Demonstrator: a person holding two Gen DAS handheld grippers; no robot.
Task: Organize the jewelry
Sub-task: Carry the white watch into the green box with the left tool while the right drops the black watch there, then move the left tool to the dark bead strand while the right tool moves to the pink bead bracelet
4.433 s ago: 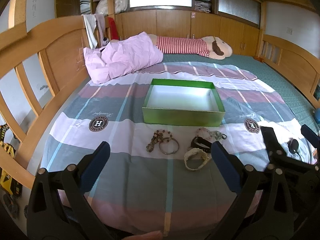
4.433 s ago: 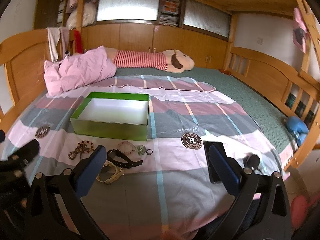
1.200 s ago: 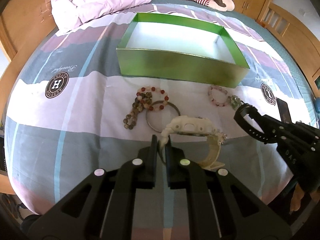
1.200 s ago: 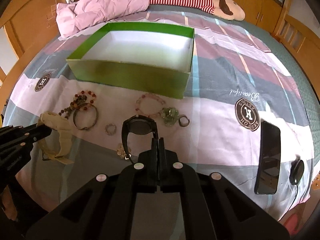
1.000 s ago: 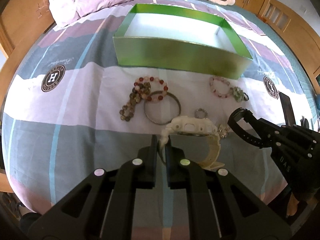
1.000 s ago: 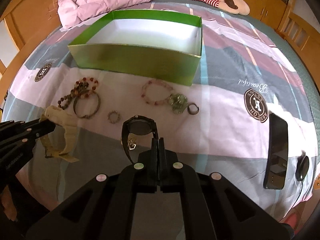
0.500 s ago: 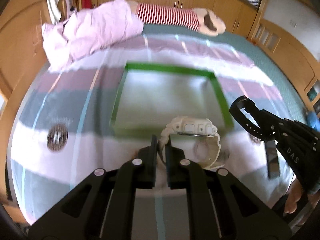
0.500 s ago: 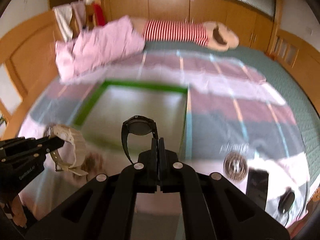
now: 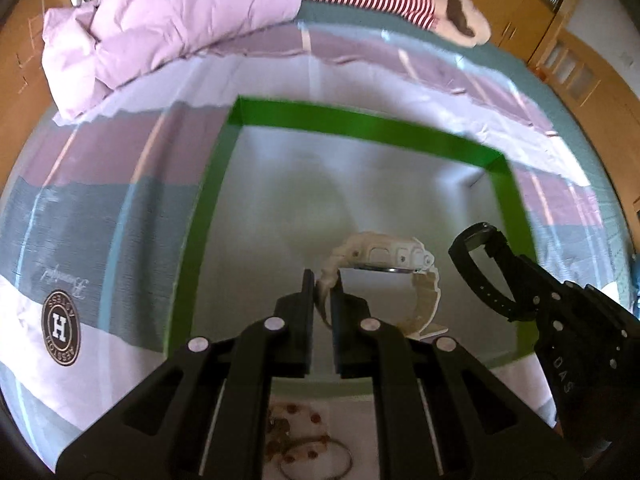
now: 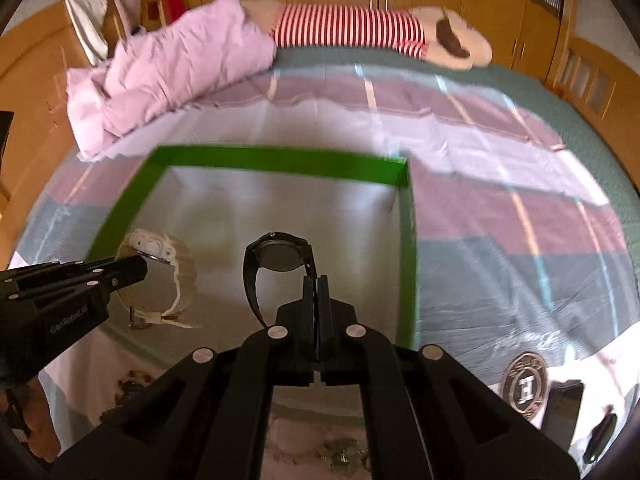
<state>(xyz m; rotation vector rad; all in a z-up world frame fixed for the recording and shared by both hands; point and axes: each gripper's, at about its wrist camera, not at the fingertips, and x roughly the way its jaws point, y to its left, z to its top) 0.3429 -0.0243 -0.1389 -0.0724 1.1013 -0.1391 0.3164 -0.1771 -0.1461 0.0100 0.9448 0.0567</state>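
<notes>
My left gripper (image 9: pixel 322 280) is shut on the strap of a cream-white watch (image 9: pixel 384 255) and holds it above the inside of the green box (image 9: pixel 360 124). My right gripper (image 10: pixel 315 284) is shut on the strap of a black watch (image 10: pixel 278 256), also above the box's white floor (image 10: pixel 280 200). In the left wrist view the black watch (image 9: pixel 478 264) hangs at the right over the box. In the right wrist view the white watch (image 10: pixel 160 264) hangs at the left. Beaded bracelets and a bangle (image 9: pixel 312 456) lie on the bed in front of the box.
A striped bedspread (image 10: pixel 500 184) covers the bed. A pink quilt (image 9: pixel 160 24) and a striped plush toy (image 10: pixel 360 28) lie at the far end. A phone (image 10: pixel 560 404) lies at the right. Wooden bed rails surround the bed.
Both grippers have carried their watches up off the bed and forward, from in front of the box to above its inside. The loose bracelets stayed on the bed.
</notes>
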